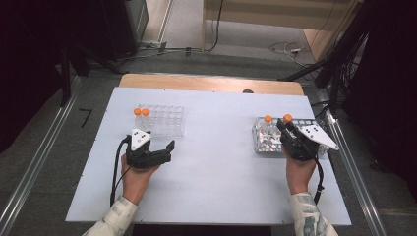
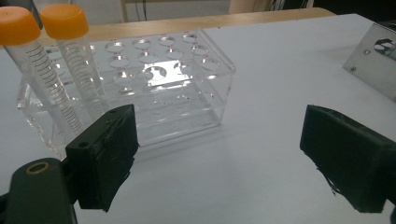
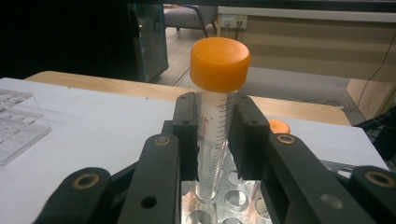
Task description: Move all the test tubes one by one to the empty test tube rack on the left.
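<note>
The right claw (image 3: 215, 135) grips an orange-capped tube (image 3: 215, 116) just over the metal rack (image 1: 261, 142) near the worktop's right edge. If tilted, its tip could snag a hole. The left claw (image 2: 219, 154) gapes empty beside the clear rack (image 2: 187, 93).

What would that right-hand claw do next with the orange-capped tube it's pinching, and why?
Probably keep lifting it straight up. The right gripper is shut on the tube just below its orange cap, but the tube's lower end still sits in a hole of the metal rack. Moving sideways now would likely jam it or tip the rack.
</note>
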Tool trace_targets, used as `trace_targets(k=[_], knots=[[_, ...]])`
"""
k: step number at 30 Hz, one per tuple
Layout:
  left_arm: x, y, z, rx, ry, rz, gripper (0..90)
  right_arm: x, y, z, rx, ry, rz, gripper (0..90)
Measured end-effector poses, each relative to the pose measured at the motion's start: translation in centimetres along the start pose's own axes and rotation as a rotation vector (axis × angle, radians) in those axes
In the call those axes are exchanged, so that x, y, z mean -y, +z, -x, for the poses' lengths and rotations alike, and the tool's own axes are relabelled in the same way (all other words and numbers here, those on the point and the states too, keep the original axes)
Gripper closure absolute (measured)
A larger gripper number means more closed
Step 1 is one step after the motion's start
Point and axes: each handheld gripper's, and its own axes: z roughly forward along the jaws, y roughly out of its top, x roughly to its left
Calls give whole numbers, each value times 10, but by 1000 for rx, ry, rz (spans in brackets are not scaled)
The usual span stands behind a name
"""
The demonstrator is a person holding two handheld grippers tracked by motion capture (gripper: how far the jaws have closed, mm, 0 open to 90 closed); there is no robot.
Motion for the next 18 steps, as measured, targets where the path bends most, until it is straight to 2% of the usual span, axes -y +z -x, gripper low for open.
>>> trace_targets(k=[11,15,18], knots=[[0,0,1,0,3,-1,119,-3,-10,-10,-53,-11,-7,718],[0,0,1,3,2,-1,120,-3,-11,-18,-88,-16,-12,718],[0,0,2,7,3,-2,120,-2,-9,-28,-120,-37,-28,719]])
